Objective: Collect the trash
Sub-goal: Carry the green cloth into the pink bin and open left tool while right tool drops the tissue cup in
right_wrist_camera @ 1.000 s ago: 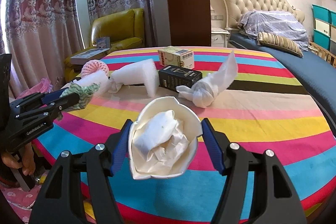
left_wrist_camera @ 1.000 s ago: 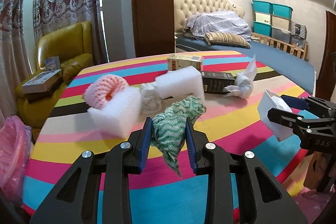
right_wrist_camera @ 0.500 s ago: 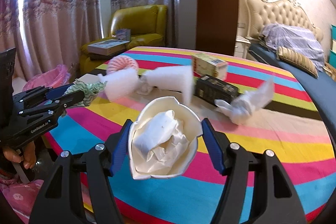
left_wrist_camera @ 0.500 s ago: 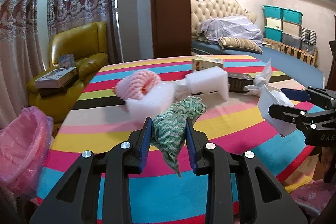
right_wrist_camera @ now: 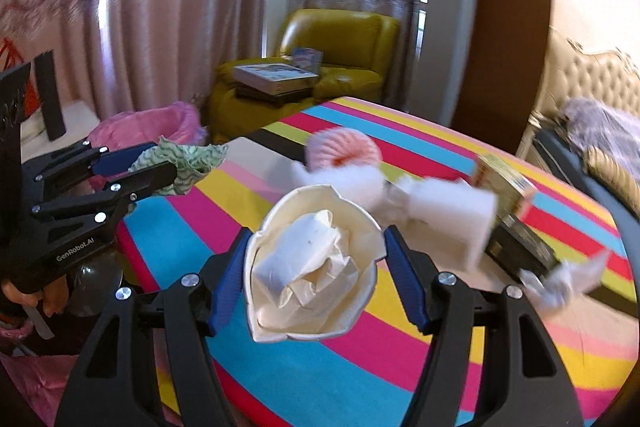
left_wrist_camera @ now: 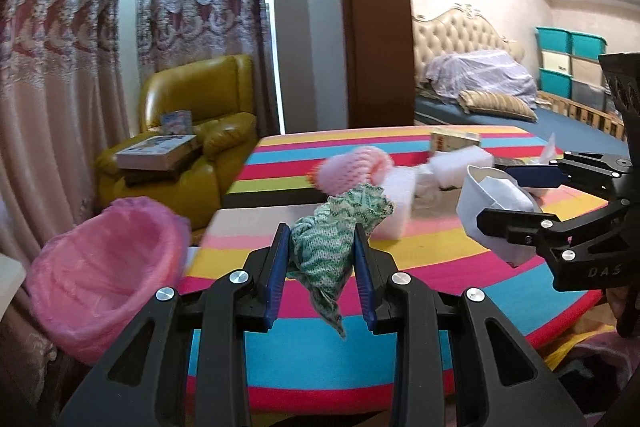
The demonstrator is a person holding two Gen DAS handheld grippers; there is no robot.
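Observation:
My left gripper [left_wrist_camera: 320,251] is shut on a crumpled green-and-white cloth [left_wrist_camera: 332,239], held above the striped table's near edge; the same gripper [right_wrist_camera: 160,163] and cloth [right_wrist_camera: 180,163] show at the left of the right wrist view. My right gripper [right_wrist_camera: 314,259] is shut on a squashed white paper cup [right_wrist_camera: 312,263] stuffed with crumpled paper; that cup [left_wrist_camera: 492,207] appears at the right of the left wrist view. A bin lined with a pink bag [left_wrist_camera: 100,267] stands on the floor left of the table, below and left of the cloth.
On the striped table [left_wrist_camera: 320,367] lie a pink foam net [right_wrist_camera: 344,147], white foam blocks [right_wrist_camera: 452,215], a yellow box [right_wrist_camera: 508,187], a black box [right_wrist_camera: 520,247] and a knotted white bag [right_wrist_camera: 560,283]. A yellow armchair [left_wrist_camera: 192,131] with books stands behind the bin.
Both grippers have swung left along the table, still holding the cloth and the cup. The pink-lined bin has come into view at the left.

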